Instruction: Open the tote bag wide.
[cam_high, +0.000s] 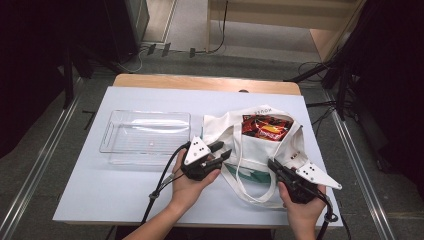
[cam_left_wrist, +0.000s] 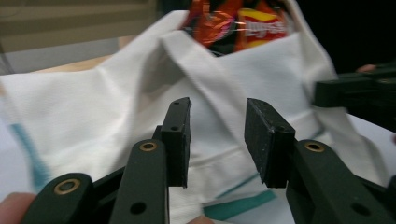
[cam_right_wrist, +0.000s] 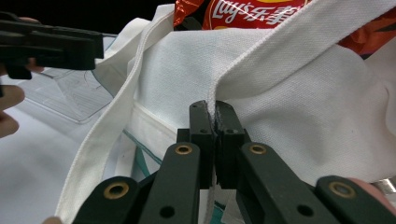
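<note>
A grey floor with loose cables (cam_high: 150, 52) and dark stands is surrounding the tabletop (cam_high: 100, 185), which is lying under a pale covering with a strip of bare wood showing along its far edge. On the left half, a clear plastic tray (cam_high: 145, 135) is sitting open side up, just beside a white cloth bag (cam_high: 260, 150) that is taking up the right half. The bag is lying with its mouth facing away from the person, and a red and orange chip packet (cam_high: 265, 126) is poking out of that mouth.

The left claw (cam_high: 220, 152) is hovering at the bag's near left corner, between the tray and the bag; its jaws are standing well apart with nothing between them, and in the left gripper view (cam_left_wrist: 217, 140) they are pointing at the bag's white cloth and a strap crossing it. A teal band is showing low on the bag.

The right claw (cam_high: 274, 167) is resting at the bag's near right side, and in the right gripper view (cam_right_wrist: 212, 135) its jaws are pressing tight together on a white strap (cam_right_wrist: 280, 46), which is rising from them up toward the chip packet. A second strap (cam_right_wrist: 116, 116) is hanging loose to the side, partly covering the bag's front.
</note>
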